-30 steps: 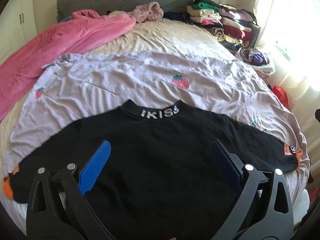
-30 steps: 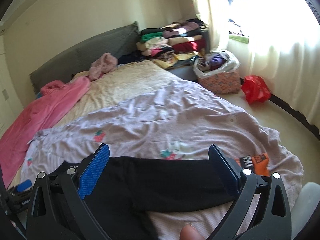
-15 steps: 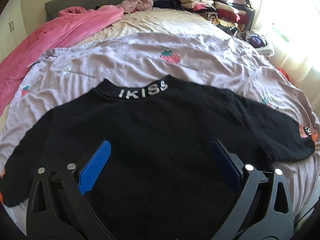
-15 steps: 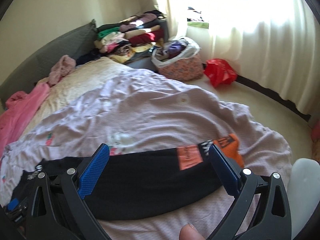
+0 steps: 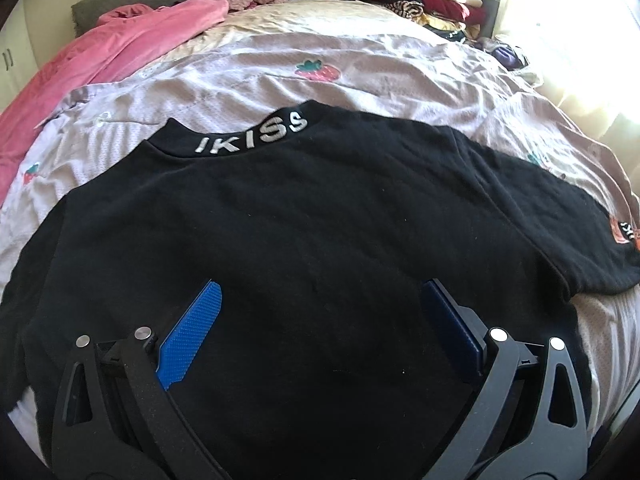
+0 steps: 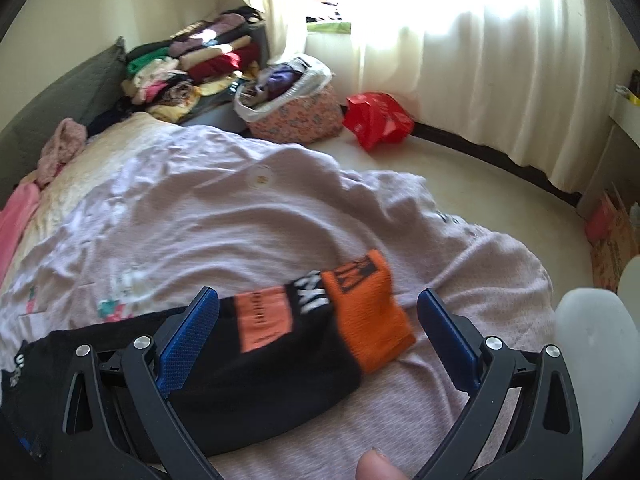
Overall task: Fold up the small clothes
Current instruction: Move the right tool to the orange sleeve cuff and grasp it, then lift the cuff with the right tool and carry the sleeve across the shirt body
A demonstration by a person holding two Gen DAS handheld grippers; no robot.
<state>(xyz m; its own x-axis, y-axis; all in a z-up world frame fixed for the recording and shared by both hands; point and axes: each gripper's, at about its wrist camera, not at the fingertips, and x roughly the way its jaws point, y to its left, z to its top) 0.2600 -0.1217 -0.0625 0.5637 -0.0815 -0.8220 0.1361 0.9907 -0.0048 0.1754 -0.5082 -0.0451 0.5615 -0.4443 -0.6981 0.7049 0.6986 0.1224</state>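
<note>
We find one black knit sweater (image 5: 304, 240) spread flat on the wrinkled lilac sheet (image 5: 360, 80), centre frame, white lettering at its collar. Its one visible ribbed orange cuff (image 6: 366, 312) lies lower centre. Left gripper (image 5: 320, 312) and right gripper (image 6: 318, 320) both gape, released.

Left wrist view: close above black sweater (image 5: 320, 240), facing headboard. Right wrist view: over its sleeve, facing window.

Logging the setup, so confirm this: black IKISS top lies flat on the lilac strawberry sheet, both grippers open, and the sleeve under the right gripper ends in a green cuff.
One thing is wrong: the cuff is orange, as the right wrist view shows. The rest stands: the black IKISS top lies flat on the lilac strawberry sheet, and the left gripper and right gripper are both open.
</note>
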